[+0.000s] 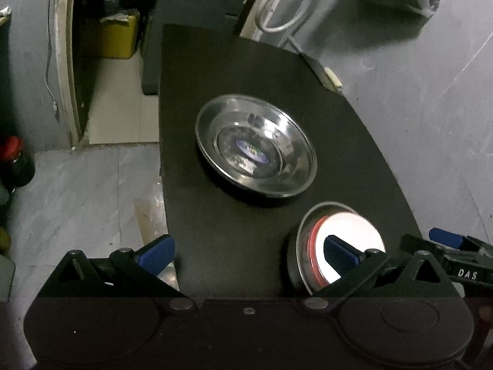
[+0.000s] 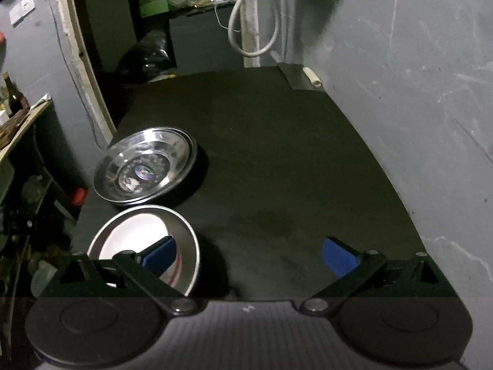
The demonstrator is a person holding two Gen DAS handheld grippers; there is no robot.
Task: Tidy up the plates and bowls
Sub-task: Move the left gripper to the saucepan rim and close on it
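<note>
Left wrist view: shiny steel plate with blue sticker; beside it, steel bowl with red-ringed white inside. Left gripper and right gripper both released, grasping nothing.

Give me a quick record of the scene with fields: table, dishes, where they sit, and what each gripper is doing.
table: dark tabletop against a grey wall
dishes: steel plates, stacked; a smaller steel bowl with a white and red inside
layout: bowl sits beside the plates, nearer the cameras; contact cannot be told
left gripper: open, holding nothing, one finger in front of the bowl
right gripper: open, holding nothing, over bare table right of the bowl
</note>
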